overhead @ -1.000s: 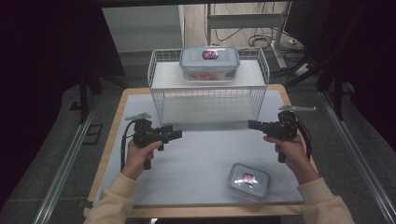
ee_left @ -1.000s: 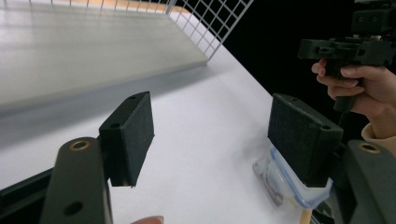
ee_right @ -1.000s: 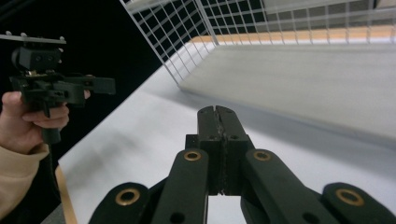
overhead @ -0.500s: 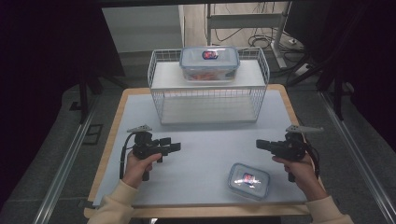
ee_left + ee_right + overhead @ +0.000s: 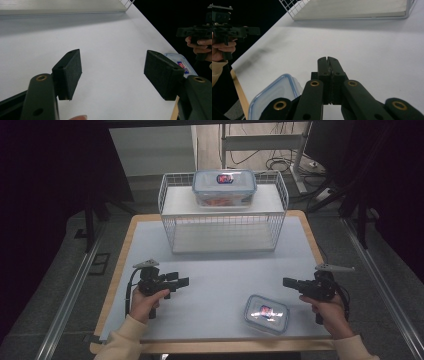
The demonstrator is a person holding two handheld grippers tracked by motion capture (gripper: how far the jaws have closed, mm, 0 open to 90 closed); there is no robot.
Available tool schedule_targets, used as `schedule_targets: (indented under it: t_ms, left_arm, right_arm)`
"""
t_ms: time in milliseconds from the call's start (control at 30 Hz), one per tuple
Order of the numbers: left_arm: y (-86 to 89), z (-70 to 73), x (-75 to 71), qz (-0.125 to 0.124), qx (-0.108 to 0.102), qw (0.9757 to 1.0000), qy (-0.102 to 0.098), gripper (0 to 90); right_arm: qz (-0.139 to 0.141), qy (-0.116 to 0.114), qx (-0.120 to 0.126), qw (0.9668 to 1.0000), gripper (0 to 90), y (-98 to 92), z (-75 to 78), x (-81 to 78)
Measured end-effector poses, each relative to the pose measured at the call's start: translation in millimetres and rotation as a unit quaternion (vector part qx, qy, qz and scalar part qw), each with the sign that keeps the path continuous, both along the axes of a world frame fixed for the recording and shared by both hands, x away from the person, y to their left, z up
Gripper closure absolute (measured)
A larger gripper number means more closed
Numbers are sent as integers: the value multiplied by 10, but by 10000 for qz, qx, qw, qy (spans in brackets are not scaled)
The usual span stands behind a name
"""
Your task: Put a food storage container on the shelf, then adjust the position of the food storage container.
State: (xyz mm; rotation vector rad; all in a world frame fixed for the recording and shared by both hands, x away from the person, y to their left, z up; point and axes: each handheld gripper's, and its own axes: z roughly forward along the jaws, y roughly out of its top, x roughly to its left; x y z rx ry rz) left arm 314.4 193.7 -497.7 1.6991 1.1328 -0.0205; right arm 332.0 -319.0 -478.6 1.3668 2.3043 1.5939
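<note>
The left gripper (image 5: pixel 182 281) hovers low over the near-left part of the table (image 5: pixel 220 270), its jaws standing wide apart with nothing between them; in the left gripper view only bare white table surface lies in the gap. The right gripper (image 5: pixel 286 282) is held over the near-right part of the table, its jaws pressed together and empty (in the right gripper view the two pads meet along a thin seam). Both point inward, toward each other, and are well apart.

Just beside the right gripper, toward the person and a little inward, a small lidded container (image 5: pixel 267 313) with a blue-edged clear lid and a red and blue label lies flat on the table near its front edge, touched by neither gripper. Its corner shows at the lower left of the right gripper view (image 5: pixel 274 97).

Farther off, at the back of the table, stands a white wire rack (image 5: pixel 223 227). On the rack's top shelf sits a larger lidded container (image 5: pixel 224 187) with a similar label.
</note>
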Motion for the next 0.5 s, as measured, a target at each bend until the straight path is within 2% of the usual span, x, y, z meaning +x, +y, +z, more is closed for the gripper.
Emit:
schedule_targets:
  t_ms: [300,500]
  left_arm:
    - [-18,-47,-20,-18,68,10000,54,298]
    - [12,-70,-34,24,57,10000,73,300]
  right_arm:
    - [-14,-1,-109,9999,889,-25,-20,-9]
    - [-116,-34,-303,9995,889,-102,-11,-110]
